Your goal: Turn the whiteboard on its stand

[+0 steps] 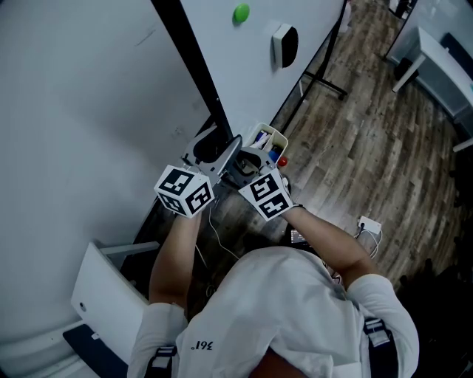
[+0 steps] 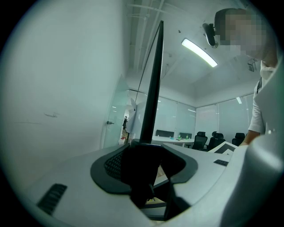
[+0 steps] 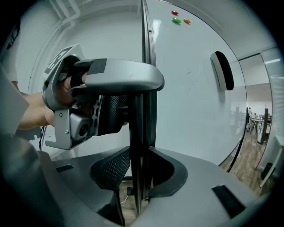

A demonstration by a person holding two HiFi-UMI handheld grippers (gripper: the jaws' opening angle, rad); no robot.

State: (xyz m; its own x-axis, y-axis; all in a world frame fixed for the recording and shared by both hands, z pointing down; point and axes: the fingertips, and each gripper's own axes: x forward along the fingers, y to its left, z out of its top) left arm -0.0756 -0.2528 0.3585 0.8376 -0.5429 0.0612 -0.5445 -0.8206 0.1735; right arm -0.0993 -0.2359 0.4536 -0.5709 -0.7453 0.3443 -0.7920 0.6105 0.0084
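Observation:
The whiteboard (image 1: pixel 244 74) runs away from me, and its black side frame (image 1: pixel 196 70) cuts diagonally through the head view. My left gripper (image 1: pixel 214 145) and right gripper (image 1: pixel 242 153) sit side by side on that frame's near end, one from each face. In the left gripper view the dark frame (image 2: pixel 153 88) fills the gap of the left gripper (image 2: pixel 144 156), whose pads are closed on it. The right gripper (image 3: pixel 140 170) is likewise shut on the frame (image 3: pixel 146 35), with the left gripper (image 3: pixel 100 102) opposite it. A green magnet (image 1: pixel 241 12) and an eraser (image 1: pixel 284 44) stick to the board.
A small tray of markers (image 1: pixel 267 139) hangs near my grippers. The stand's black leg (image 1: pixel 325 81) reaches over the wood floor (image 1: pixel 369 148). A white desk (image 1: pixel 443 70) is at top right, a white plug box (image 1: pixel 368 224) lies on the floor, and a white panel (image 1: pixel 111 295) stands at bottom left.

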